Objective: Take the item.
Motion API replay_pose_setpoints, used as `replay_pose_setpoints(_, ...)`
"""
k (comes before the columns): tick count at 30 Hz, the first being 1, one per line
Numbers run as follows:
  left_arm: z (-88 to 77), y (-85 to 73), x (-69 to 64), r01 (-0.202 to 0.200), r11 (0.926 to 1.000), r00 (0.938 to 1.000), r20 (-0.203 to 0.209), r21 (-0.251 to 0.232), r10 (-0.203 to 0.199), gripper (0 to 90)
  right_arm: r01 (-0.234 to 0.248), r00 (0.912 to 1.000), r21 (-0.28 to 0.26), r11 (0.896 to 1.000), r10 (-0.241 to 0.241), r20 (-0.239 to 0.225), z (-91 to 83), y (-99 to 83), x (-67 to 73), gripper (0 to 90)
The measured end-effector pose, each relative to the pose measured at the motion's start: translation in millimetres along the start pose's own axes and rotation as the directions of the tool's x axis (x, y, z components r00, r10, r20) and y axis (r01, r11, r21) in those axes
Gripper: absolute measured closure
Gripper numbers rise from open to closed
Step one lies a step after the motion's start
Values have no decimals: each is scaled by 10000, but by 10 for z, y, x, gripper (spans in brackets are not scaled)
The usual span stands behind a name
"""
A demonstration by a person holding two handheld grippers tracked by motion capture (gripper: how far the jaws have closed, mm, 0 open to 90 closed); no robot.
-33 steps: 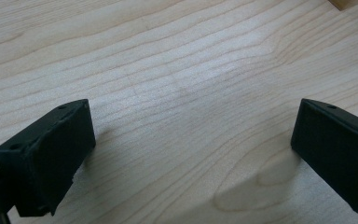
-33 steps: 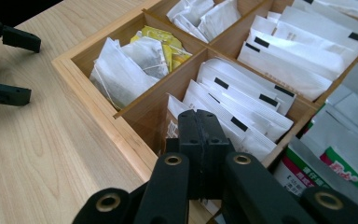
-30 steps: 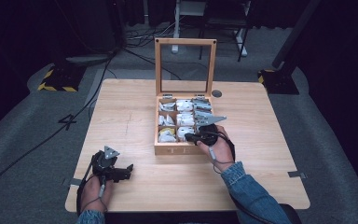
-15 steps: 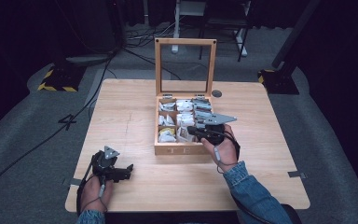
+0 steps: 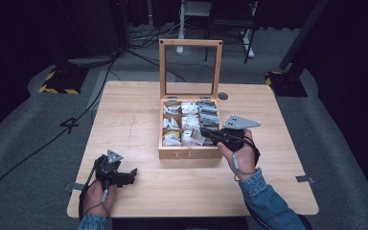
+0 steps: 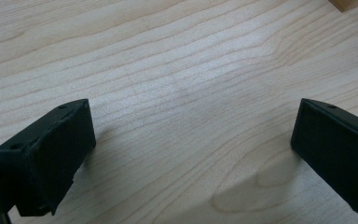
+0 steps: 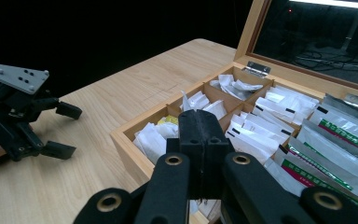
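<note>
1. The left hand lay low at the near left, its forearm coming in from the bottom edge of the high view.
2. The left gripper pointed to the right, level and close to the surface, with its grey plate on top.
3. In the left gripper view its two black jaws stood wide apart with nothing between them.
4. The right hand was raised, its denim sleeve slanting in from the lower right.
5. The right gripper pointed left.
6. In the right gripper view its jaws were pressed together, pad against pad.
</note>
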State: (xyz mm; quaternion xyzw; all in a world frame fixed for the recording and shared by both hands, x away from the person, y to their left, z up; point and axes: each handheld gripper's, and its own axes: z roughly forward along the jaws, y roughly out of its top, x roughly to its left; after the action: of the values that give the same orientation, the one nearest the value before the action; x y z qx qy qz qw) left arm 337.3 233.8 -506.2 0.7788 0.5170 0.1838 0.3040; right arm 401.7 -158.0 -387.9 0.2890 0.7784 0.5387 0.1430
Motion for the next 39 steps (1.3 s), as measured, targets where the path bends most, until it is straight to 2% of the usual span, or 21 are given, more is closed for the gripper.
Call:
replay_pose_setpoints(5,-1,0,0,-5,10000,10000,-2,7,5,0,-141,9999,-302,9994,142,22,-209,63,-20,900)
replay_pose_setpoints(13,0,-1,-1,-1,10000,10000,-7,-2,1,0,-386,9989,-446,9983,398,265,-392,123,-108,900)
replay_pose_setpoints(19,0,-1,-1,1,10000,10000,-7,-5,-1,0,-285,9961,-356,9990,314,820,-482,133,-194,900)
replay_pose_setpoints(21,0,-1,0,-8,10000,10000,-13,-6,8,0,-524,9927,-404,9978,564,1063,-544,112,-289,900)
replay_pose_setpoints(24,0,-1,0,-4,10000,10000,-9,-4,4,0,-640,9901,-400,9971,685,1227,-574,96,-339,900)
replay_pose_setpoints(32,0,-1,-1,1,10000,10000,-5,-2,-1,0,-1173,9747,-352,9925,1219,1876,-646,-9,-574,900)
replay_pose_setpoints(33,0,-1,0,-7,10000,10000,-11,-4,7,0,-1340,9703,-337,9904,1381,1987,-654,-36,-626,900)
replay_pose_setpoints(35,0,-1,0,-6,10000,10000,-11,-5,6,0,-1359,9695,-336,9902,1399,2013,-656,-46,-645,900)
replay_pose_setpoints(37,0,-1,-1,0,10000,10000,-6,-4,0,0,-1534,9639,-284,9878,1559,2156,-664,-84,-709,900)
replay_pose_setpoints(39,0,0,0,-8,10000,10000,-10,-3,8,0,-1583,9625,-270,9870,1603,2189,-665,-98,-731,900)
